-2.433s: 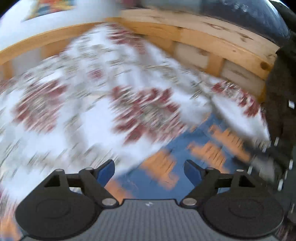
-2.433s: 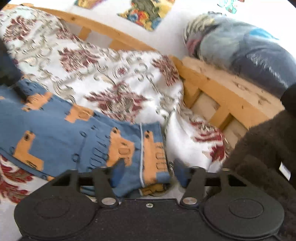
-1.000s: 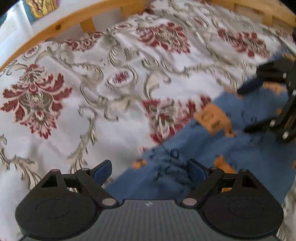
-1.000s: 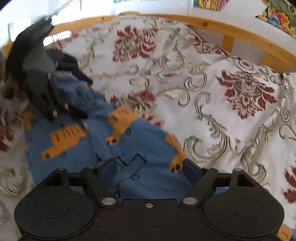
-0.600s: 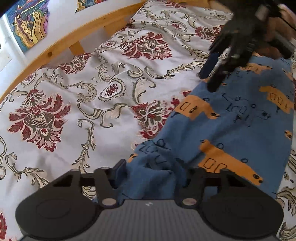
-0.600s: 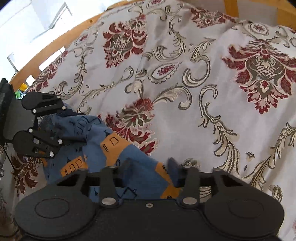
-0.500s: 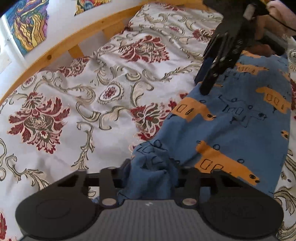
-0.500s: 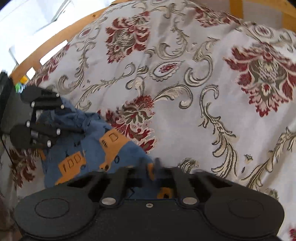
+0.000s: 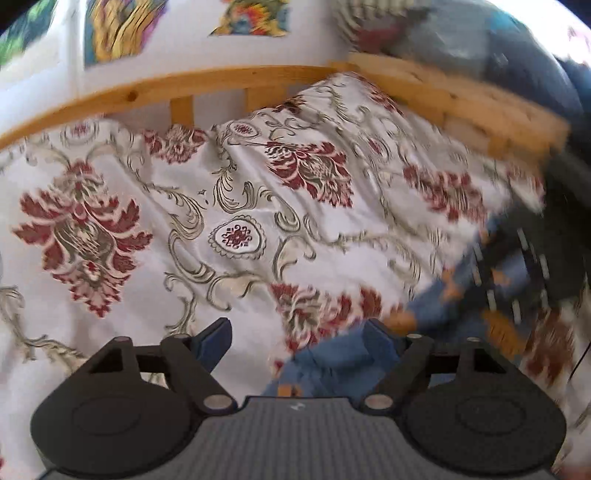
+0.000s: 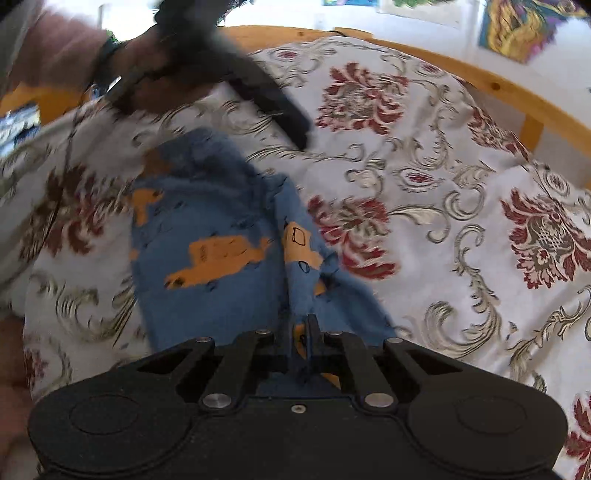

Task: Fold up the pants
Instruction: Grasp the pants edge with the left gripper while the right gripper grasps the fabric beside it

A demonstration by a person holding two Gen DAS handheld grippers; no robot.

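Note:
The blue pants (image 10: 221,266) with orange truck prints lie on the floral bedspread (image 10: 461,206). My right gripper (image 10: 308,332) is shut on a bunched edge of the pants and holds it close to the camera. My left gripper (image 9: 299,341) is open and empty; a blue fold of the pants (image 9: 332,365) lies just beside its right finger. In the right wrist view the left gripper (image 10: 258,96) appears blurred above the far end of the pants. In the left wrist view the right gripper (image 9: 517,280) is a dark blur at the right edge.
A wooden bed rail (image 9: 207,88) runs along the back, with a white wall and colourful pictures (image 9: 110,29) behind it. A dark bundle of bedding (image 9: 498,40) sits on the rail at the upper right. A wooden rail (image 10: 517,92) also borders the bed on the right.
My left gripper has opened and let go of the pants, then swung up toward the headboard. My right gripper has closed fully on the pants edge and the pants are now folded shorter.

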